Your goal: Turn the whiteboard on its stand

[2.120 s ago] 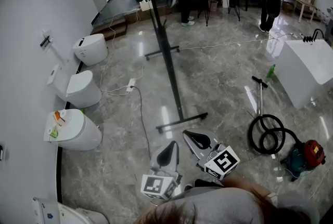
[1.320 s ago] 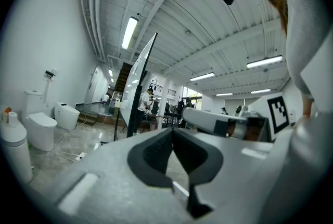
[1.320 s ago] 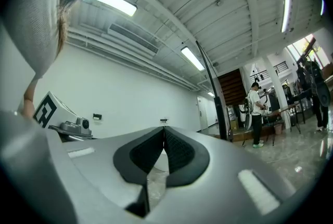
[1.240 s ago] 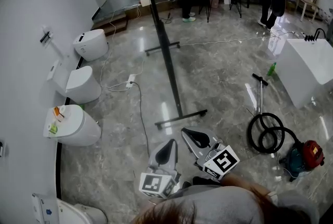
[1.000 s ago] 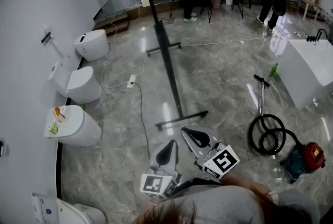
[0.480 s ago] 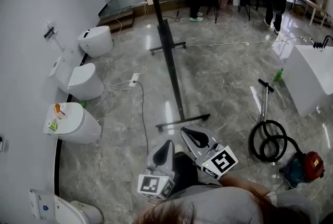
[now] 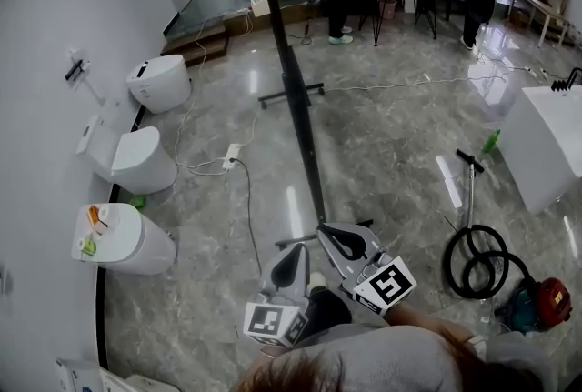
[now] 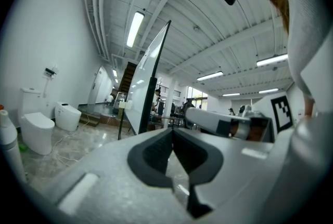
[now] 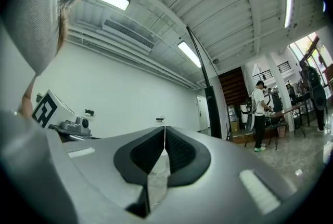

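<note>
We hold both grippers low before us. The left gripper (image 7: 296, 256) and the right gripper (image 7: 329, 234) each have their jaws pressed together, with nothing between them. The whiteboard (image 7: 296, 99) stands edge-on straight ahead, and its near foot (image 7: 293, 242) lies just beyond the right gripper's tips. A cable (image 7: 247, 208) and a power strip (image 7: 230, 154) lie on the floor (image 7: 382, 145) left of the stand. Toilets (image 7: 136, 161) line the left wall. To the right are a vacuum (image 7: 536, 304) with its coiled hose (image 7: 477, 258), a green bottle (image 7: 491, 142) and a white block (image 7: 555, 145). The nearest toilet (image 7: 132, 249) carries small orange and green items (image 7: 91, 231) on its lid.
</note>
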`<state>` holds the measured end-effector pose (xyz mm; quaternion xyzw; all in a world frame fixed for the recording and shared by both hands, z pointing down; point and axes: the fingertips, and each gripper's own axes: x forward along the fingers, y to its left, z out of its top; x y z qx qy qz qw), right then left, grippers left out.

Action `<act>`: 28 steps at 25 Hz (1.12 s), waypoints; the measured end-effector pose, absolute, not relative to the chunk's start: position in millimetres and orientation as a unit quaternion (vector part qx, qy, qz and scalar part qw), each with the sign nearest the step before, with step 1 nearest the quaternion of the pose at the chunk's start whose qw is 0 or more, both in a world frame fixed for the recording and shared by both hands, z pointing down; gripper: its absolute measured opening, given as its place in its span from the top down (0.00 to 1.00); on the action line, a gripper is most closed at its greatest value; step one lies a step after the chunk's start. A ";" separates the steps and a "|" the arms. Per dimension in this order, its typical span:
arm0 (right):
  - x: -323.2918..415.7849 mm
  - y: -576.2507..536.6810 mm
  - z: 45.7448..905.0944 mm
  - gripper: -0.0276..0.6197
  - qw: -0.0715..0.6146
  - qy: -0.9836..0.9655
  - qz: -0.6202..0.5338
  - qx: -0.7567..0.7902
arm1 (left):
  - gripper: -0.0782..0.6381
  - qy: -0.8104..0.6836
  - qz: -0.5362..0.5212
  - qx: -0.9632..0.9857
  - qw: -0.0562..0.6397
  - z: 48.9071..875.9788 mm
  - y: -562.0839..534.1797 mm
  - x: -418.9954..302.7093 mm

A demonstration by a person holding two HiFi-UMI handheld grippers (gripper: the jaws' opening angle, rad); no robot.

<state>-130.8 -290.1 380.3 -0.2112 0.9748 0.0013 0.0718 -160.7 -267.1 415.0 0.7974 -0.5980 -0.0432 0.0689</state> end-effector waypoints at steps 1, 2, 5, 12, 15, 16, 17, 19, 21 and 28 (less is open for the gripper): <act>-138.1 -303.6 381.3 0.96 0.070 0.974 0.001 -0.214 | 0.90 -0.597 -0.044 0.798 0.071 414.2 -281.1 -169.3; -145.2 -318.3 382.0 0.96 0.068 0.974 0.001 -0.217 | 0.90 -0.596 -0.045 0.798 0.072 412.3 -295.8 -177.5; -163.3 -364.4 380.6 0.96 0.069 0.969 0.006 -0.237 | 0.90 -0.587 -0.043 0.806 0.069 407.0 -341.5 -199.9; -178.9 -444.2 352.1 0.84 0.091 0.948 0.062 -0.298 | 0.90 -0.566 -0.031 0.822 0.065 405.0 -421.1 -233.5; -186.3 -468.6 354.9 0.59 0.093 0.942 0.067 -0.316 | 0.90 -0.558 -0.027 0.826 0.074 406.1 -444.1 -242.8; -189.3 -476.0 355.2 0.56 0.096 0.940 0.062 -0.322 | 0.90 -0.556 -0.027 0.828 0.074 405.1 -450.1 -245.9; -192.3 -483.0 356.2 0.55 0.096 0.939 0.058 -0.326 | 0.90 -0.554 -0.026 0.829 0.072 404.6 -455.7 -249.2; -198.8 -496.6 359.1 0.53 0.093 0.937 0.056 -0.331 | 0.90 -0.551 -0.021 0.832 0.067 406.0 -466.3 -256.4; -205.3 -508.7 361.4 0.52 0.090 0.937 0.054 -0.333 | 0.90 -0.549 -0.016 0.833 0.066 410.1 -475.5 -262.8; -220.7 -537.8 361.6 0.51 0.073 0.939 0.047 -0.333 | 0.90 -0.549 -0.015 0.831 0.086 420.2 -489.6 -262.6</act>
